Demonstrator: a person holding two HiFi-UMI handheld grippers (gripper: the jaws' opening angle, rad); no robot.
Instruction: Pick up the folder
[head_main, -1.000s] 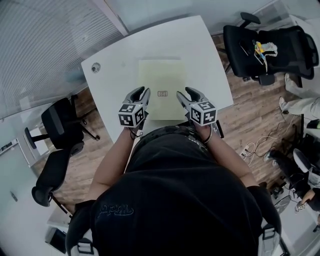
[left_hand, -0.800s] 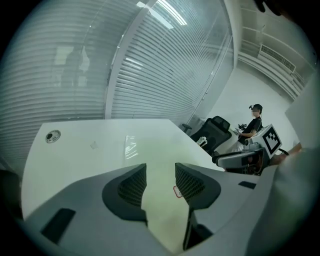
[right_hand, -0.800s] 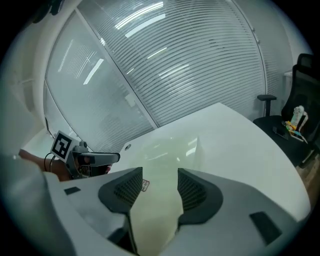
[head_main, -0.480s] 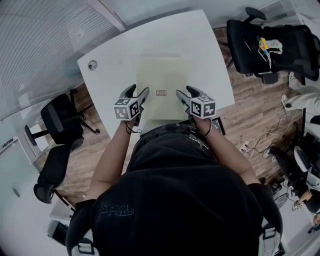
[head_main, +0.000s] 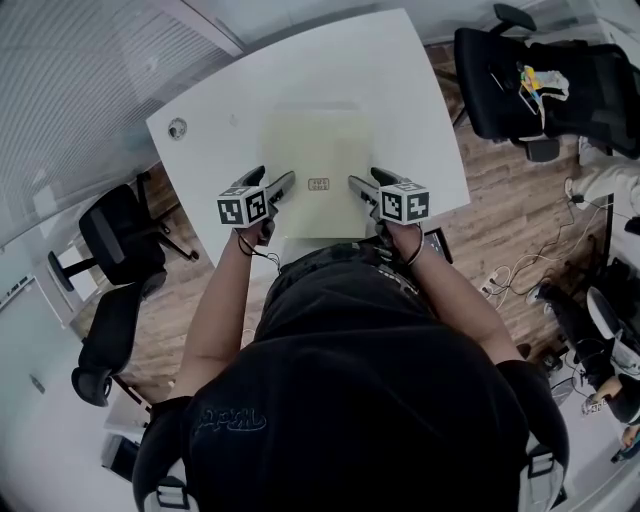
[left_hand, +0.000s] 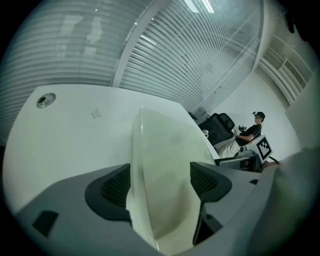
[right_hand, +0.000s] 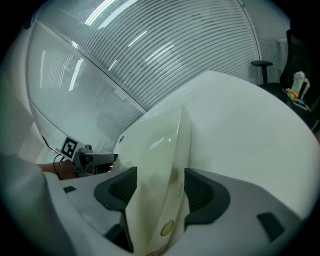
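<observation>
One pale folder lies on the single white table, toward the table's near edge, with one small label on its near part. Two grippers meet it there. The left gripper is at the table's near left and the right gripper at its near right, and each carries one marker cube. In the left gripper view the two jaws stand wide apart and have just been opening. The folder's edge runs up between them, and the two dark pads lie on either side of it without squeezing. The right gripper view shows the same: two jaws spread and lately widening, the folder's edge between them, and its pads loose beside the sheet. So both grippers are released and neither has a hold, and the folder rests on the table. One round grommet sits in the table's far left corner. Two black chairs stand on the wood floor left of the table. There is more black seating right of the table, though how many pieces is unclear. One seated person shows far beyond the table in the left gripper view.
</observation>
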